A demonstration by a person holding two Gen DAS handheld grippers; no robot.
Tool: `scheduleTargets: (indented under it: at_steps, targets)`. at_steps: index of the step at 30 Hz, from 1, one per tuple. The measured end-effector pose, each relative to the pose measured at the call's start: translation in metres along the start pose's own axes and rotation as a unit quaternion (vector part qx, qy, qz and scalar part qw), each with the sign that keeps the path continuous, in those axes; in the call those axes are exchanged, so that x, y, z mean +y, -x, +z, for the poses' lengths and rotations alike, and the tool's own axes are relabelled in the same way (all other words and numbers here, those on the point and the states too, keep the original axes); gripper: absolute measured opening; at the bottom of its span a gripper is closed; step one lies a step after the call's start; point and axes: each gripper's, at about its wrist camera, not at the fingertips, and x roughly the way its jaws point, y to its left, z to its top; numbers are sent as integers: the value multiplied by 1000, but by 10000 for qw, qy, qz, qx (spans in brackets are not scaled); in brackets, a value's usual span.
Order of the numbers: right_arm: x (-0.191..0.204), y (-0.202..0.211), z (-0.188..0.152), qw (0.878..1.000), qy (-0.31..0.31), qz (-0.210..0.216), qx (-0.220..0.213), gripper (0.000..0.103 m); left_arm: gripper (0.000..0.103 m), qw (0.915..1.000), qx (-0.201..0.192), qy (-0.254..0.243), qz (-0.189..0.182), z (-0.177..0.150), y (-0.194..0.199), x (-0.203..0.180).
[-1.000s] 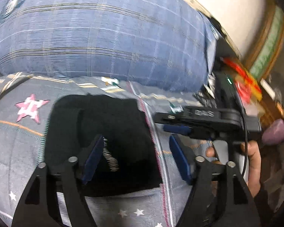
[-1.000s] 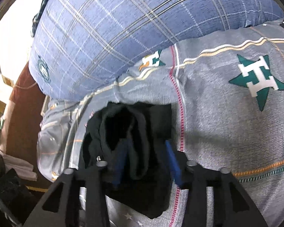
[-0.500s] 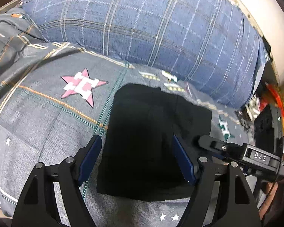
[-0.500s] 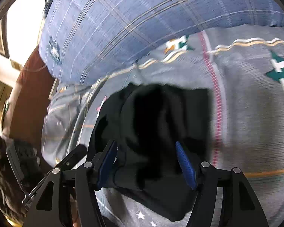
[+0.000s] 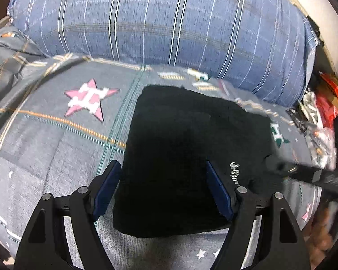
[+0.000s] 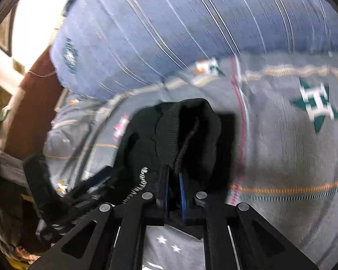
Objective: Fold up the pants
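Note:
The black pants (image 5: 187,148) lie folded into a compact rectangle on the grey star-print bedspread (image 5: 45,139). My left gripper (image 5: 163,184) is open, its blue pads on either side of the bundle's near edge, holding nothing. In the right wrist view the pants (image 6: 191,135) bunch up with a ribbed hem showing. My right gripper (image 6: 173,186) is shut on a fold of that cloth at its near edge. The right gripper also shows blurred at the left wrist view's right edge (image 5: 315,175).
A large blue plaid pillow (image 5: 169,29) lies along the far side of the bedspread. Cluttered items, red and white, sit at the right beyond the bed (image 5: 322,105). A brown headboard or wall (image 6: 31,103) is at the left in the right wrist view.
My right gripper has closed from open onto the pants' edge. My left gripper has stayed open and drawn back, so the whole folded bundle shows between its fingers.

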Motion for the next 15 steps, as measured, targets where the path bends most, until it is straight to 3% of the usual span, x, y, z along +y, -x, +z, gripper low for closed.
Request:
scheduleTargets:
  at_steps: [3, 7, 9, 10, 11, 13, 15]
  targets:
    - [-18, -35, -4, 9976, -327, -325, 516, 17, 76, 9997, 153, -134, 106, -2, -8, -4]
    - [-16, -22, 0, 9990, -291, -150, 291, 26, 76, 9996, -23, -241, 118, 0, 4, -7]
    - [-10, -3, 4, 9997, -118, -221, -72, 48, 76, 9998, -180, -69, 12, 4, 13, 1]
    - [-8, 4, 5, 9995, -77, -237, -193, 72, 76, 9997, -235, 86, -66, 8, 17, 9]
    - [-8, 9, 8, 9992, -65, -236, -320, 87, 76, 9995, -239, 192, -107, 10, 18, 15]
    - [-13, 17, 12, 9984, -141, -229, -501, 87, 76, 9984, -157, 503, -213, 17, 16, 30]
    - [-20, 14, 16, 9985, -290, -189, -414, 87, 76, 9966, -45, 756, -327, 22, 11, 39]
